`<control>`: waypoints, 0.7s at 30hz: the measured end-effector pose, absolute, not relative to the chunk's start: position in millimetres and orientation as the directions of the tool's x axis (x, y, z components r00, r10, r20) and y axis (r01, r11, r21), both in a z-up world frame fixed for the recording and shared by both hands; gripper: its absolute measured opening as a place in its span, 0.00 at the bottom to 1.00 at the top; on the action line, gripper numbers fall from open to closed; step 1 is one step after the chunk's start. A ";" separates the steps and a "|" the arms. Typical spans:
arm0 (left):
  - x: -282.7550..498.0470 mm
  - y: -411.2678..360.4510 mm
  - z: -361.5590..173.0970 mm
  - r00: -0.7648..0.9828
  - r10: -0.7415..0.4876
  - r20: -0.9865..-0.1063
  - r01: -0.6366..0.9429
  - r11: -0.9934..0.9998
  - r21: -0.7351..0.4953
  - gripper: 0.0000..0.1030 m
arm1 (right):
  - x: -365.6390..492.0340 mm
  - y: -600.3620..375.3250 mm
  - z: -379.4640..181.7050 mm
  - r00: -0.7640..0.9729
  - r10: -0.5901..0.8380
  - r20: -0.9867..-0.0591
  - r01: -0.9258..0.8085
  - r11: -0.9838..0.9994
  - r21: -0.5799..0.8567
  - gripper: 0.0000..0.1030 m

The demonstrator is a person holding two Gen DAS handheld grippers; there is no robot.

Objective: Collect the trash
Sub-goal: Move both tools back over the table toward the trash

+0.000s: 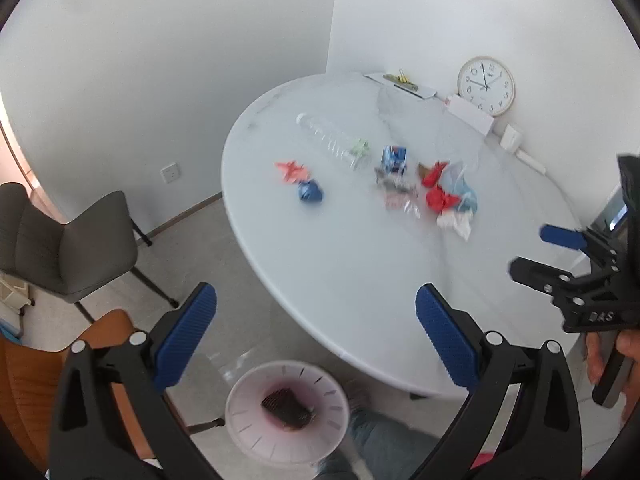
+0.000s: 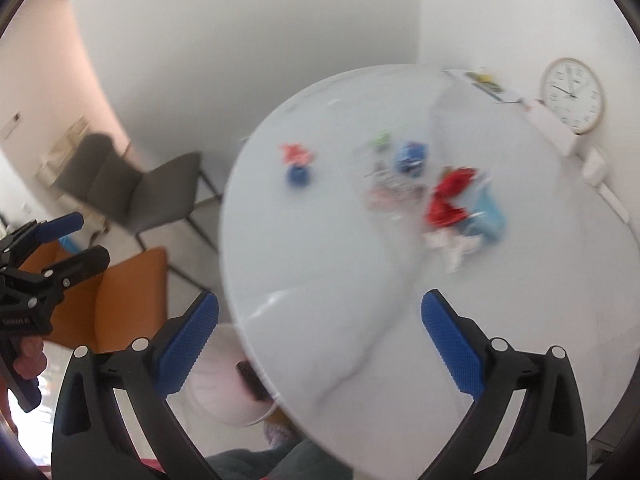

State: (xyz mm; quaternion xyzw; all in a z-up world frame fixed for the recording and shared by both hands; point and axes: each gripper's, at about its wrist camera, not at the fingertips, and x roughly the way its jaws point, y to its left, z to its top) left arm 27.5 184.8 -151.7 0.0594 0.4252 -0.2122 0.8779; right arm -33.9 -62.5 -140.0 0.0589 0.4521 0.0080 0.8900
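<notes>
Scattered trash lies on the round white table [image 1: 340, 264]: a clear plastic bottle [image 1: 328, 140], a pink paper scrap [image 1: 290, 171], a blue crumpled ball [image 1: 309, 192], a green scrap [image 1: 360, 147], a blue wrapper [image 1: 394, 159] and red wrappers [image 1: 438, 188] beside white tissue. A pink bin [image 1: 286, 412] stands on the floor below the table's near edge, with a dark piece of trash inside. My left gripper [image 1: 316, 336] hangs open above the bin and table edge, nothing between its fingers. My right gripper [image 2: 320, 340] is open over the table's near edge, empty; it also shows at the right [image 1: 536, 252].
A grey chair [image 1: 68, 248] and an orange chair [image 1: 24, 380] stand left of the table. A wall clock [image 1: 486, 85], a white box and papers sit at the table's far side. The person's trouser leg [image 1: 384, 448] is beside the bin.
</notes>
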 end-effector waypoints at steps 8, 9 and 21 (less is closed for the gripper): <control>89.4 129.0 -165.4 0.578 -0.276 -0.768 0.348 0.935 -0.074 0.93 | 11.4 -123.1 -157.4 0.594 0.085 -0.800 0.053 0.988 0.145 0.98; 96.6 122.1 -169.2 0.581 -0.267 -0.769 0.348 0.935 -0.062 0.93 | 18.9 -127.3 -158.3 0.593 0.089 -0.800 0.046 0.988 0.145 0.98; 201.9 73.6 -241.0 0.533 -0.180 -0.827 0.272 0.962 -0.034 0.92 | 155.7 -137.0 -194.4 0.552 0.211 -0.807 -0.093 0.977 0.191 0.98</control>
